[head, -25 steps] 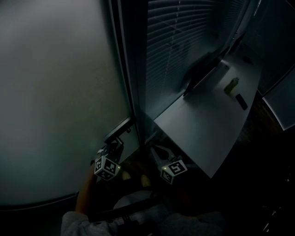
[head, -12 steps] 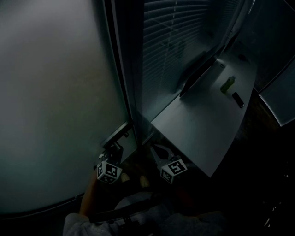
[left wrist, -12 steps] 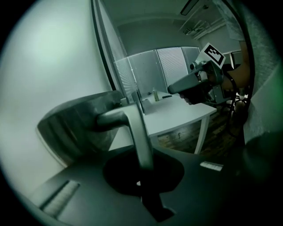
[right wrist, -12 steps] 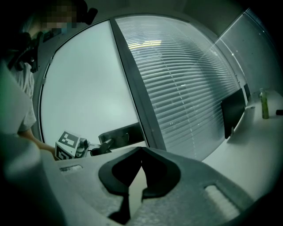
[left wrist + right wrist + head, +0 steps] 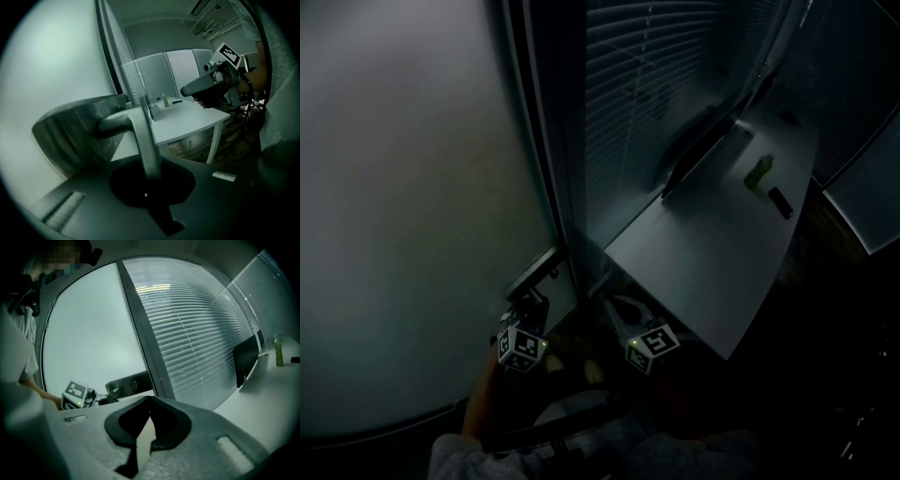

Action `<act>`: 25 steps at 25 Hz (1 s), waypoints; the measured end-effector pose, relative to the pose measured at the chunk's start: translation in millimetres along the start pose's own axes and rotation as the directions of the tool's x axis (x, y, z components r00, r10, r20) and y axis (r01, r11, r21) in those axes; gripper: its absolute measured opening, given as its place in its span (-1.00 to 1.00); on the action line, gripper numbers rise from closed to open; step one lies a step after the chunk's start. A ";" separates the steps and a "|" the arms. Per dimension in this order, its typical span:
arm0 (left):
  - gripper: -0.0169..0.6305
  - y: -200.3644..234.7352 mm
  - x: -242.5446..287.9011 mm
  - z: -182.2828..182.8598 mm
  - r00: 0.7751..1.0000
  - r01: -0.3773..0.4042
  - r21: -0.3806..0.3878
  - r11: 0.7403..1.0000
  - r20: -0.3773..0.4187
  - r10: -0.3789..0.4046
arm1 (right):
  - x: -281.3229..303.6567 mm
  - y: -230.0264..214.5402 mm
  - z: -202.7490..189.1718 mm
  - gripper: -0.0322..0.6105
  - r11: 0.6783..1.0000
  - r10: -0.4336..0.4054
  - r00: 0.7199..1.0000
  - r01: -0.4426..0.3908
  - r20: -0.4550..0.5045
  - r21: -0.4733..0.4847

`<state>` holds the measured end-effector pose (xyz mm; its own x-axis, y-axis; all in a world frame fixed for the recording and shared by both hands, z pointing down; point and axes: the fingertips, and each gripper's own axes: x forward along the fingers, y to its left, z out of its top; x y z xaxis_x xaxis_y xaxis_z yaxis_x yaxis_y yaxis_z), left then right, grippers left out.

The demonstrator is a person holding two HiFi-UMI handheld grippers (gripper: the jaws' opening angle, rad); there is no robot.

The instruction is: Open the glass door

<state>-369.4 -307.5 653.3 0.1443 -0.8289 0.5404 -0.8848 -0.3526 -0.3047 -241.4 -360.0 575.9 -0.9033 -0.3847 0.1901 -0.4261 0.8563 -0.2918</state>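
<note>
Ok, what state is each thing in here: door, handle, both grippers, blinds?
Frosted glass door: looks closed against its dark frame.
Grey metal lever handle: clamped by the left gripper.
Left gripper: shut on the handle.
Right gripper: shut, nothing between its jaws.
Pale slatted blinds: lowered.

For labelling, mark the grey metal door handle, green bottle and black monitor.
Grey metal door handle [image 5: 144,138]: left gripper view, lever shaft.
Green bottle [image 5: 758,172]: head view, body.
Black monitor [image 5: 698,155]: head view, panel middle.
</note>
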 end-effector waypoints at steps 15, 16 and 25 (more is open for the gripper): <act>-0.95 -6.5 -2.5 1.7 1.000 -0.002 -0.008 1.000 -0.010 0.002 | -11.3 1.4 5.3 -0.89 1.000 -0.014 1.000 0.014 0.011 0.000; -0.95 -7.7 -2.1 1.0 1.000 -0.001 -0.012 1.000 -0.011 0.001 | -11.6 -0.6 2.9 -0.89 1.000 -0.015 1.000 0.015 0.011 0.000; -0.95 -20.0 -1.0 -1.2 1.000 -0.006 -0.009 1.000 -0.011 0.006 | -27.8 -14.9 -2.5 -0.89 1.000 -0.020 1.000 0.021 0.009 -0.007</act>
<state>-352.3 -299.2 659.8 0.1343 -0.8260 0.5475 -0.8896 -0.3439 -0.3007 -209.9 -361.2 577.2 -0.8948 -0.4052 0.1877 -0.4442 0.8507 -0.2811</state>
